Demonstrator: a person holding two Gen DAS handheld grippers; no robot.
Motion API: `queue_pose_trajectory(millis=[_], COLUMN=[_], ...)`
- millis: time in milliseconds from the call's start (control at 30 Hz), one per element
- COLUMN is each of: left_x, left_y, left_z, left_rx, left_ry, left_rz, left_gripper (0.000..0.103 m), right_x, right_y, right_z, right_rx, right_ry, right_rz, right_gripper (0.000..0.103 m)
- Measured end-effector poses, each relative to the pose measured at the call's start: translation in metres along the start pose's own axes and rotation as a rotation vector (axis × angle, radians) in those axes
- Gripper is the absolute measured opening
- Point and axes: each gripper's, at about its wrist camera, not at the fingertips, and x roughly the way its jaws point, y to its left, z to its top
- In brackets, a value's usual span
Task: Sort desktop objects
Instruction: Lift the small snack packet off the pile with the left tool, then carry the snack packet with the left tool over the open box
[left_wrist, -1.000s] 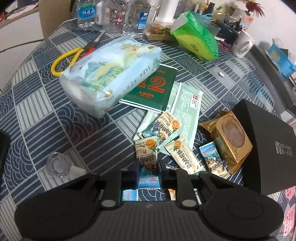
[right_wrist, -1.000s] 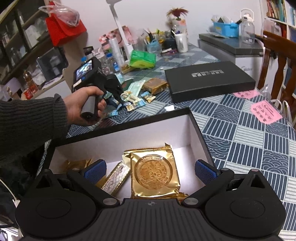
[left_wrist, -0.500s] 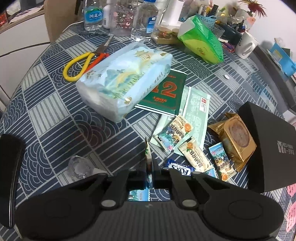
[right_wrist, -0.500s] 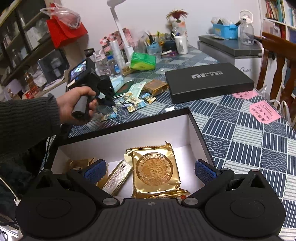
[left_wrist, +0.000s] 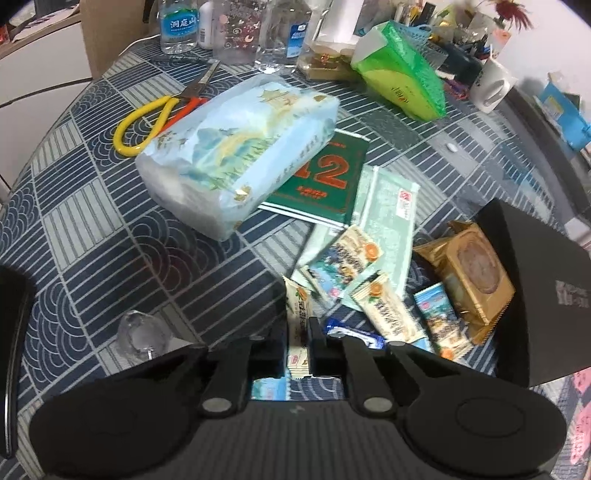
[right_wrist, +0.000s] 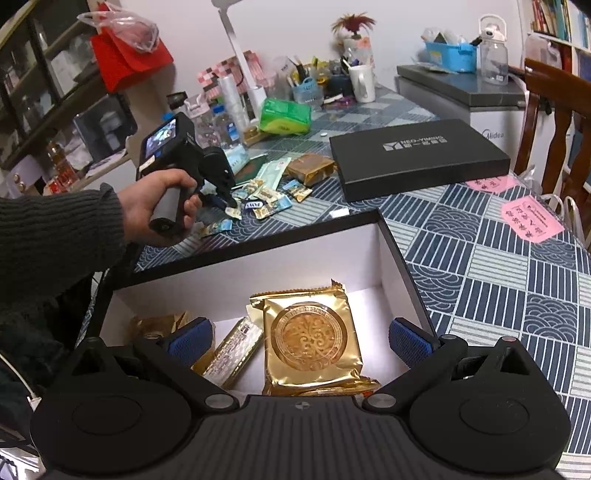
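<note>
While the open black box (right_wrist: 402, 266) holds a gold mooncake packet (right_wrist: 312, 341) at 6 o'clock beneath the wide-spread right gripper (right_wrist: 301, 338), the left gripper (left_wrist: 298, 341) clamps a cream snack sachet (left_wrist: 298, 306) at 6 o'clock, above the patterned tablecloth (left_wrist: 92, 236).

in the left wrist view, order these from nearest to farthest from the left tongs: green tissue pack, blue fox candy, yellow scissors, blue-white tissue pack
1. blue fox candy, just right of the left tongs, which are shut on a snack packet.
2. blue-white tissue pack, mid-table, ahead and left.
3. yellow scissors, behind that pack, far left.
4. green tissue pack, far end, right of centre.
</note>
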Motion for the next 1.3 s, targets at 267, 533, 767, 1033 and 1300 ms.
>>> queue_pose_trajectory(millis=[267,533,767,1033,1300], left_x=[0.008,0.014,-0.017,-0.077,-0.148], left_y=[-0.01,-0.023,-0.016,-0.019,-0.032], left_z=[-0.001,-0.007,-0.016,-0.046,-0.101], left_rx=[-0.005,0.035,0.053,0.144,0.273], left_ry=[0.027,0.013,-0.037,-0.098,-0.167], left_rz=[-0.017,0.035,0.033,0.043,0.046], left_gripper=[0.008,0.005,0.004,0.004,0.004], right_x=[0.003,0.004,-0.001,-0.018,-0.039], right_y=[0.0,-0.004,0.0,0.006,0.015], right_z=[-0.005,-0.005,-0.003,-0.003,-0.005], right_rx=[0.002,0.015,-0.01,-0.038,-0.073], right_ry=[0.019,0.019,0.001,-0.027,-0.062], right_rz=[0.002,-0.008,-0.007,-0.014,-0.022], right_gripper=[0.103,0.103,0.103,0.103,0.103])
